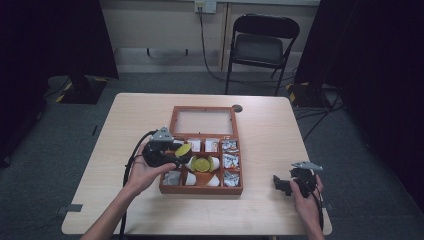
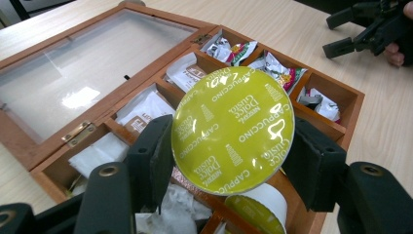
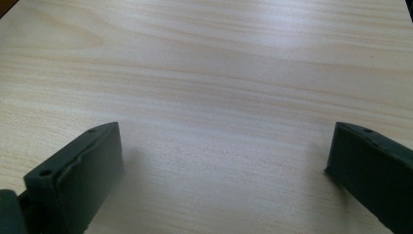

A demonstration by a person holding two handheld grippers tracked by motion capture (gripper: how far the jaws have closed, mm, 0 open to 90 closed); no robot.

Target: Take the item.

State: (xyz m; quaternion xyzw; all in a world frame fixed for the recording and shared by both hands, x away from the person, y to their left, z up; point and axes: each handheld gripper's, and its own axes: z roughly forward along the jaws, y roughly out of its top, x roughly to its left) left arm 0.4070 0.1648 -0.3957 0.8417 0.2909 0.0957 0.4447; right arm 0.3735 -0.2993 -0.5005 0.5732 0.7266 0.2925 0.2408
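A yellow-green coffee capsule (image 2: 233, 130) is pinched between the jaws of the left gripper (image 1: 176, 154) above the wooden box (image 1: 200, 189), whose compartments hold sachets (image 2: 232, 50) and a second capsule (image 1: 201, 163). Much of the box is hidden behind the held capsule. The right gripper (image 1: 280, 184) is held spread over the bare table (image 3: 219, 73).

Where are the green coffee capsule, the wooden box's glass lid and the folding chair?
Green cappuccino capsule (image 2: 234, 129), left gripper view, middle of its foil top.
Glass lid (image 1: 203, 122), high view, centre of the pane.
Folding chair (image 1: 259, 48), high view, on its seat.
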